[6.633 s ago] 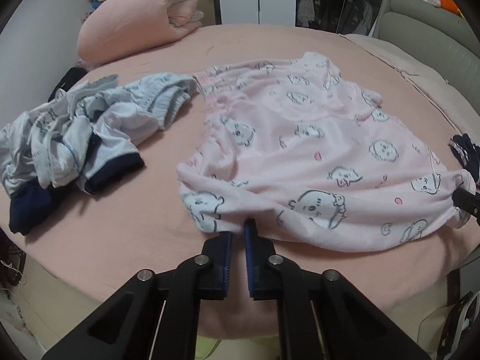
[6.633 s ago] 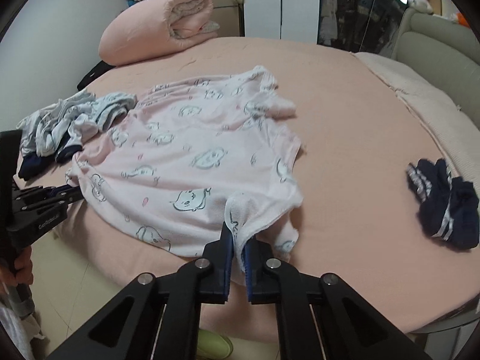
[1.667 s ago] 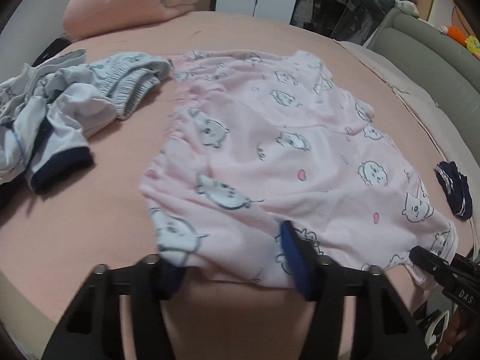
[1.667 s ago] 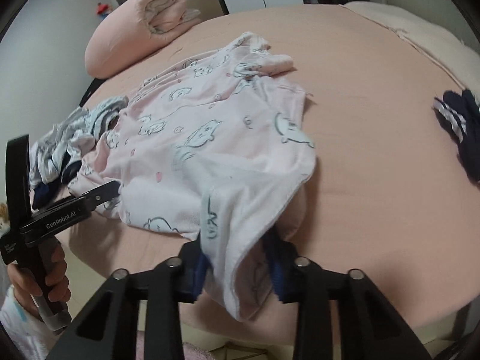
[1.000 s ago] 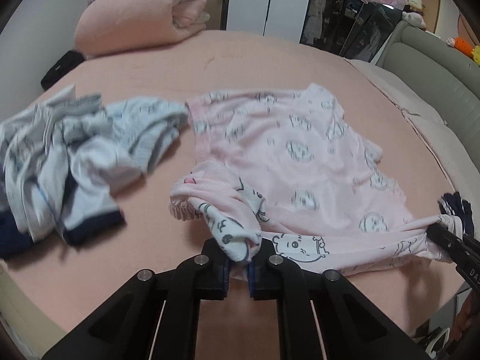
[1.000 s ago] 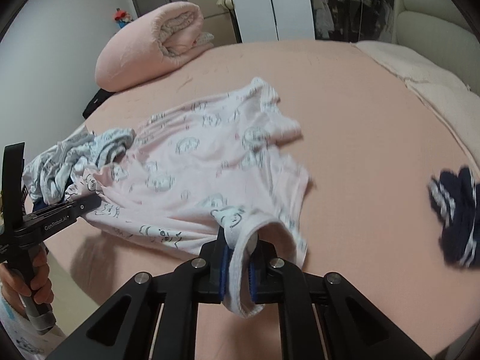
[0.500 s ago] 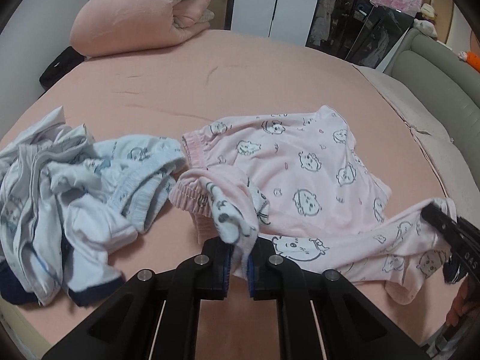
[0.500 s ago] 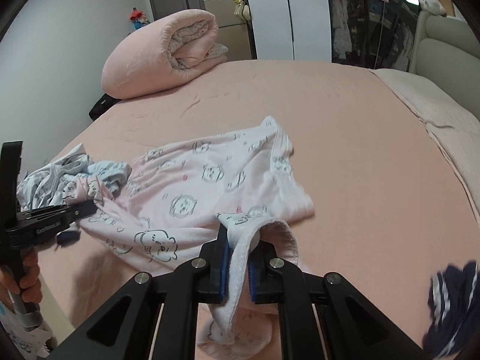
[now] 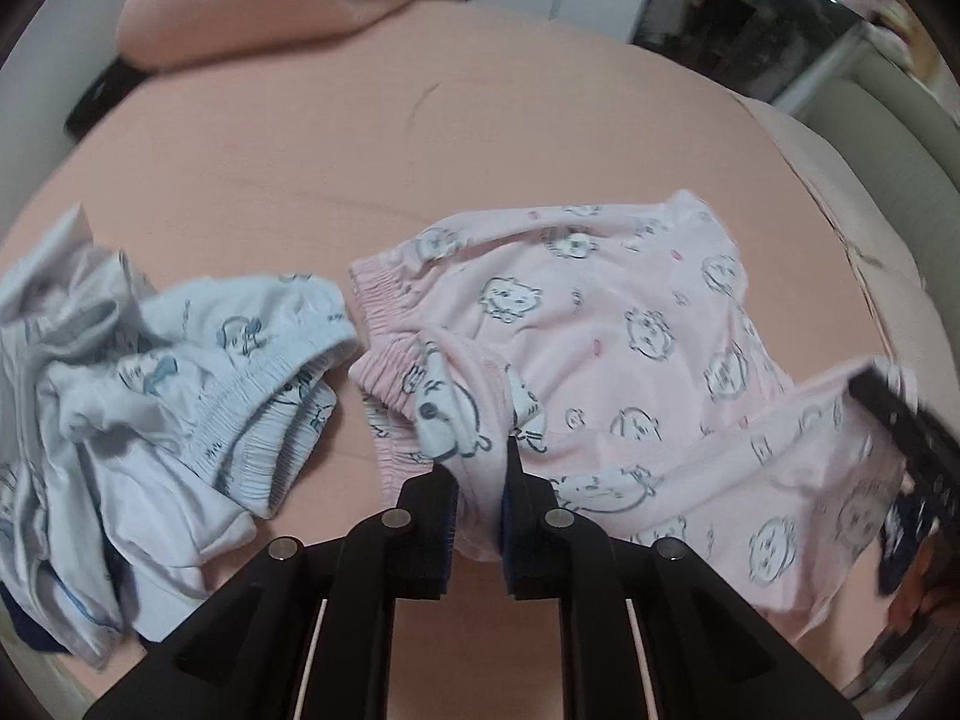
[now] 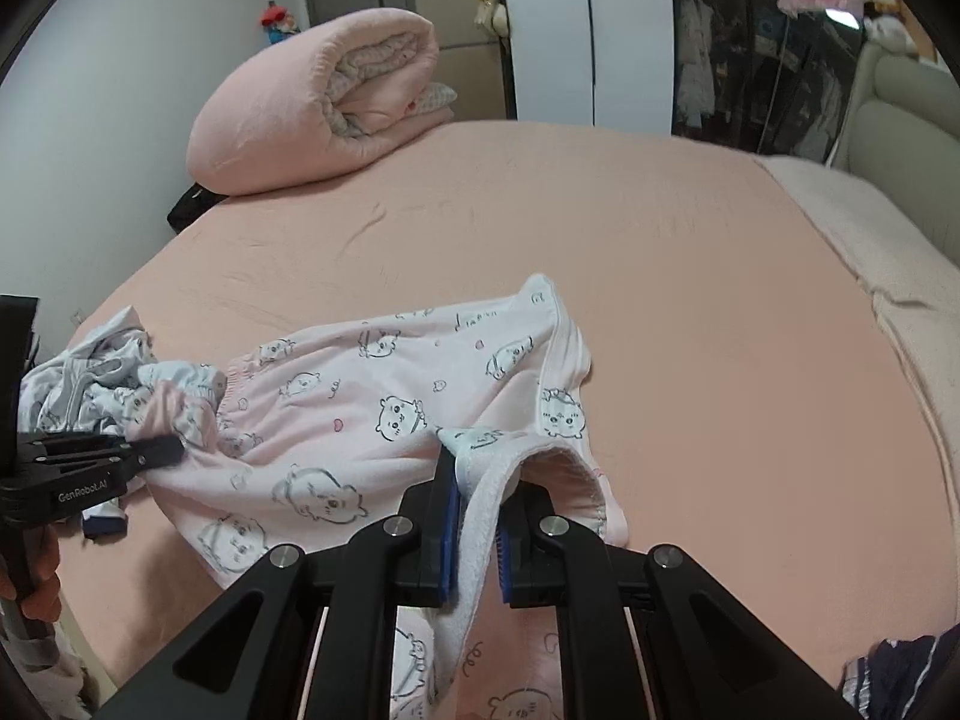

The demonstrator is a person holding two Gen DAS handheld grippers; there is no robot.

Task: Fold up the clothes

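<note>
Pink pyjama trousers (image 9: 630, 336) printed with cartoon animals lie on the pink bed, their lower half doubled over toward the waistband. My left gripper (image 9: 478, 468) is shut on the pink trousers, pinching a hem end just over the elastic waistband (image 9: 384, 354). My right gripper (image 10: 475, 498) is shut on the other hem end, which loops up between its blue pads (image 10: 450, 516). The same trousers (image 10: 384, 384) spread to the left in the right wrist view, where the left gripper (image 10: 153, 453) reaches them. The right gripper's body (image 9: 900, 420) shows at the right edge of the left wrist view.
A heap of pale blue and white clothes (image 9: 150, 396) lies just left of the trousers. A rolled pink duvet (image 10: 318, 102) sits at the bed's far left. Dark striped socks (image 10: 900, 678) lie near the right front edge. A grey headboard (image 10: 900, 114) bounds the right side.
Both grippers have carried the hem ends farther across the bed toward the waistband, so the fold has closed further. The views have dropped lower over the trousers.
</note>
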